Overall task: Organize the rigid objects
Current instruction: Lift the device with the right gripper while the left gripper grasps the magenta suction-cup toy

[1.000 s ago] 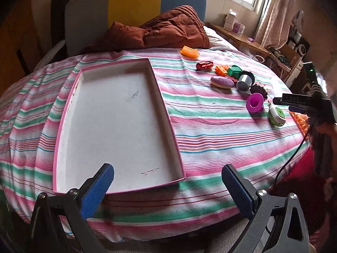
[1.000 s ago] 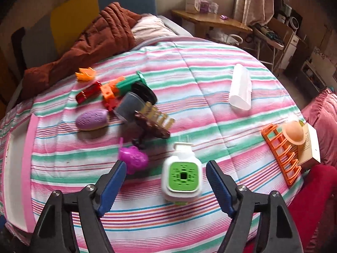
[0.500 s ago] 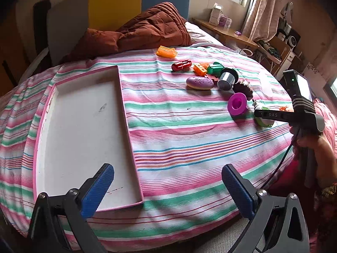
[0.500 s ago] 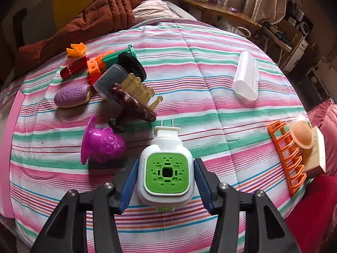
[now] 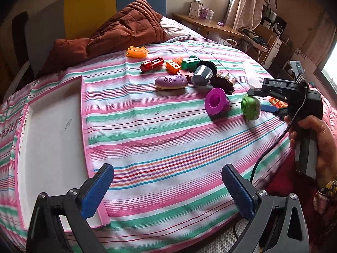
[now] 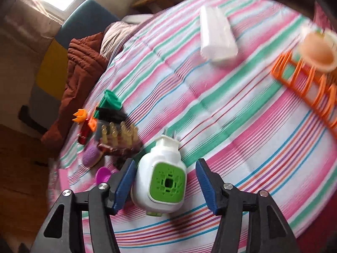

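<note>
The white plug-in device with the green face [image 6: 161, 178] is seen on the striped bedspread [image 5: 160, 139], lying between the blue pads of the right gripper [image 6: 166, 184]. Its left side is met by the left pad [image 6: 124, 184], while a gap is left between its right side and the other pad; the jaws have just been opening after a squeeze, so no grip is made on it, though the right wrist view is blurred and the left-side contact may be only apparent. The gripper is held in a person's hand [image 5: 316, 139], seen beside the device in the left wrist view.

Just beside the device, toward the tray, a purple cup-shaped toy [image 5: 217, 103] is found on its side. Beyond the device a dark brown comb-like piece [image 5: 223, 82], a metal cup [image 5: 203, 74], a lilac oval case [image 5: 171, 81], a green block [image 5: 189, 63], an orange block [image 5: 173, 65], a red capsule [image 5: 152, 63] and an orange crown [image 5: 137, 52] are clustered. On the device's far side from that cluster, a white container [image 6: 218, 35] and an orange rack [image 6: 309, 90] are laid well apart from it.

The white tray with the pink rim [image 5: 50, 139] is placed well apart from the device, and is empty in the part that shows. The left gripper [image 5: 166, 189] is held wide open over the bedspread beside the tray, nothing between its pads.
</note>
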`<state>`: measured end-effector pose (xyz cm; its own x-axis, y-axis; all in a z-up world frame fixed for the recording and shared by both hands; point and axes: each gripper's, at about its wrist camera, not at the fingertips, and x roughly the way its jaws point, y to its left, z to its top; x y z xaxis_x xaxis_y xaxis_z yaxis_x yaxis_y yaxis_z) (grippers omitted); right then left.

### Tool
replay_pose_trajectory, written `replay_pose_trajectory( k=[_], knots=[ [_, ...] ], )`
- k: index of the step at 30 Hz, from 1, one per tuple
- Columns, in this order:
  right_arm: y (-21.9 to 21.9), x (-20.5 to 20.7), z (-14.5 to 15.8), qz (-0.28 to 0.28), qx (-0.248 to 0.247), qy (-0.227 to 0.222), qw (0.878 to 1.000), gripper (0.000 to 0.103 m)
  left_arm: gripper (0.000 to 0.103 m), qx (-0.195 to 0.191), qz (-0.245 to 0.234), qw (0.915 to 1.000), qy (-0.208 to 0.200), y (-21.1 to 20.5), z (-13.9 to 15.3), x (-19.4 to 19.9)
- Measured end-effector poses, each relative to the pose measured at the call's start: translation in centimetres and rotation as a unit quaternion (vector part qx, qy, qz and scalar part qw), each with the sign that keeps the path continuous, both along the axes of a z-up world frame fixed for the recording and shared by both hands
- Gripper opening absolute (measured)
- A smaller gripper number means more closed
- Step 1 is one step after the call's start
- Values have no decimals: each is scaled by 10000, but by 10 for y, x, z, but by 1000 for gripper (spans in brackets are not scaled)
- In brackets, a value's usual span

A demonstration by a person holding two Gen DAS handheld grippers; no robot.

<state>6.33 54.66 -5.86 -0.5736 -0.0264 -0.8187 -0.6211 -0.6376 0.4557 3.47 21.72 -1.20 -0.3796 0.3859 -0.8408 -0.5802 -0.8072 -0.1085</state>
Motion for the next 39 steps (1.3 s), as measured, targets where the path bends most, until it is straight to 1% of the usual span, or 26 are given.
replay_pose_trajectory(
  k=[2,3,6,7,9,11,12,13,15,16,18,20,21,24,26,28,30,31,32,33,34,35,37,38,39],
  knots=[
    [-1,2,18,-239,908,-223,9953,61,103,-38,4,10000,35,2,0,-1],
    [0,5,24,-352,1165,-261,9922,61,103,-44,22,10000,41,3,0,-2],
    [4,8,31,-498,1488,-294,9872,61,103,-37,102,9999,54,6,0,-9],
    [5,8,31,-469,1444,-266,9880,61,103,-44,134,9999,63,9,0,-11],
    [8,8,28,-316,1188,-150,9923,61,103,-28,151,9998,95,17,1,-16],
    [6,2,21,-88,912,-140,9957,61,103,-50,101,9998,151,29,2,-19],
    [0,-1,17,21,838,-205,9963,61,103,-52,48,9998,191,36,2,-20],
    [-5,-3,14,138,822,-314,9960,64,103,-95,8,9997,234,43,2,-21],
    [-12,-8,10,374,734,-357,9960,64,103,-153,-55,9994,310,56,0,-24],
    [-16,-13,7,510,768,-440,9948,64,103,-170,-95,9993,326,62,-1,-26],
    [-26,-19,-1,763,794,-678,9916,64,103,-178,-142,9994,263,73,-5,-30],
    [-29,-23,-13,925,557,-844,9906,62,103,-88,-142,9996,215,85,-8,-36],
    [-29,-22,-15,916,511,-830,9910,53,103,-51,-158,9997,192,92,-9,-39],
    [-25,-18,-7,821,571,-583,9933,53,103,92,-287,9994,160,113,-11,-45],
    [-20,-14,-7,710,474,-491,9951,53,103,206,-437,9987,132,126,-13,-46],
    [-14,-11,-9,602,329,-437,9967,53,102,194,-543,9982,153,140,-16,-49],
    [-10,-11,-10,528,262,-430,9973,53,98,162,-524,9984,124,150,-21,-57],
    [-8,-11,-10,512,232,-429,9975,53,93,140,-503,9986,81,154,-25,-63],
    [-8,-11,-11,505,203,-426,9976,53,85,112,-451,9989,-5,155,-29,-69],
    [-8,-12,-11,512,194,-429,9976,53,79,144,-367,9991,-127,154,-33,-77],
    [-8,-12,-11,522,198,-431,9975,53,70,209,-268,9991,-266,150,-37,-85],
    [-8,-12,-11,535,199,-434,9974,53,69,258,-179,9988,-373,144,-40,-91],
    [-8,-13,-11,546,185,-439,9974,53,69,495,29,9975,-494,126,-42,-99],
    [-8,-13,-11,545,181,-434,9974,53,69,584,118,9971,-481,117,-40,-101],
    [-8,-13,-11,545,175,-426,9974,53,69,566,215,9974,-398,108,-38,-102]
  ],
)
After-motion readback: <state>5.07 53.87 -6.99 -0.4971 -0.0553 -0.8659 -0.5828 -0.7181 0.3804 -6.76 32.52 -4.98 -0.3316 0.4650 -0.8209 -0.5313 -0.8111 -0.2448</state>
